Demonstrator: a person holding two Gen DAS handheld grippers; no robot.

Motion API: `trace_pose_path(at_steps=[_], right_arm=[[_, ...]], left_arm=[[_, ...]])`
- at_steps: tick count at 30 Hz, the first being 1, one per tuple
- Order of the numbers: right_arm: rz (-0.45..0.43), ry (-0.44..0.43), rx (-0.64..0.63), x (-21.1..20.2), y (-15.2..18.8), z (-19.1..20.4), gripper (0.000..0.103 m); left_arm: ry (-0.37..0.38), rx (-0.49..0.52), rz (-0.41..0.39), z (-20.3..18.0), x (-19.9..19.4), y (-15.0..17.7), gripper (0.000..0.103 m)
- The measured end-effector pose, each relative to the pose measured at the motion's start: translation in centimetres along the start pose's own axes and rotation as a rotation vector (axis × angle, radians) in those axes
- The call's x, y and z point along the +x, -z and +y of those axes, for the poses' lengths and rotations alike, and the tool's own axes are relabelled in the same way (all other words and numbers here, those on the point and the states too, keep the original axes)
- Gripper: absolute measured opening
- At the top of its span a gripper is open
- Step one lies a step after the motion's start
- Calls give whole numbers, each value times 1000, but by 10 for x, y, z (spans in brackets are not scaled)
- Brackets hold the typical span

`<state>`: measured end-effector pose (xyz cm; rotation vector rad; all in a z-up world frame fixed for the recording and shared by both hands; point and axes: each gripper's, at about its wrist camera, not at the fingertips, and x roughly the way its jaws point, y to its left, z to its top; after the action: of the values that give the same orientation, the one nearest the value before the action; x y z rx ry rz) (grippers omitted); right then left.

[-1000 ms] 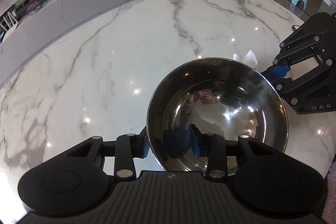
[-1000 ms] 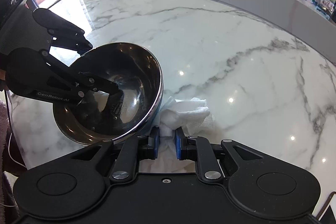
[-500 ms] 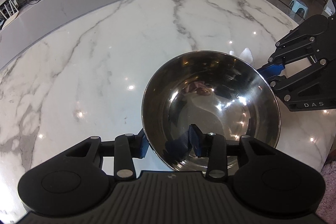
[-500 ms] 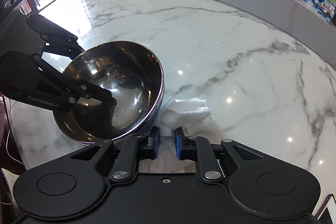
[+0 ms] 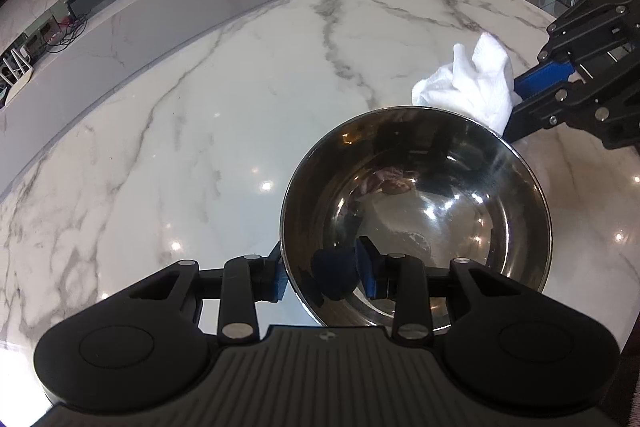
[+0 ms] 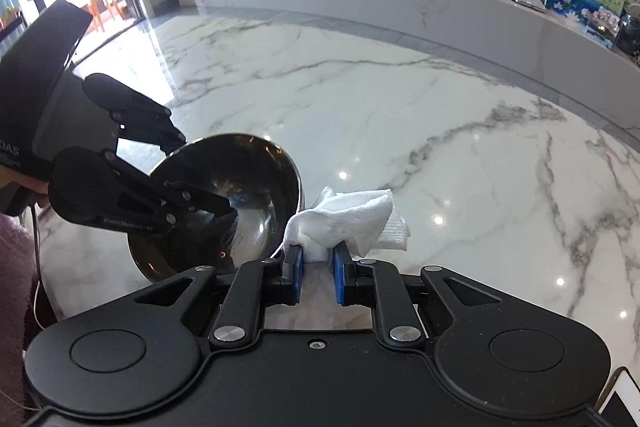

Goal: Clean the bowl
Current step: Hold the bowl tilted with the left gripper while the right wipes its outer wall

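Glossy white marble tabletop (image 5: 200,147), grey-veined, lies beneath my two grippers. My left gripper (image 5: 322,273) pinches the rim of a polished round steel bowl (image 5: 420,203), tilted above the slab. My right gripper (image 6: 318,269) clamps a crumpled white paper towel (image 6: 348,219) just beside the bowl's outer wall.

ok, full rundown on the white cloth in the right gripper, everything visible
The crumpled white cloth looks like thin, textured paper towel or fabric, bunched into folds. The right gripper pinches its lower part between blue pads; the rest fans out past the fingertips, above the white marble table. It sits just outside the rim of the shiny steel bowl, which the left gripper holds tilted by its rim. Whether cloth touches bowl cannot be told.
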<state>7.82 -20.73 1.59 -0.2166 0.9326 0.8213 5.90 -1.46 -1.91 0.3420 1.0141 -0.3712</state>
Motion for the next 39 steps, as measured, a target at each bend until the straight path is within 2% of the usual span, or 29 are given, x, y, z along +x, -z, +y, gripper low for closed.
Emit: trace_pose_path(at_steps=[7,19,22,26,30,39], right_arm=[[4,3,3,2,1,1,14],[128,-5,-25,31,12,7,14],[132,-7,-19,32,13,6,14],[134,-4,-18,32,13,7,14],[135,6,-27,33,13,9,14],[137,16,-13,34,11,9,15]], left_arm=[[-3,7,-3,-1,2,-2,32],[-7,7,-4,-1,0,-1,32],[-12,-17,-11,-1,-2,-1,32],[28,-94,8,6,-2,3,34],[31,-101,18,3,-1,5,39],[28,-73,15,1,-1,3,39]])
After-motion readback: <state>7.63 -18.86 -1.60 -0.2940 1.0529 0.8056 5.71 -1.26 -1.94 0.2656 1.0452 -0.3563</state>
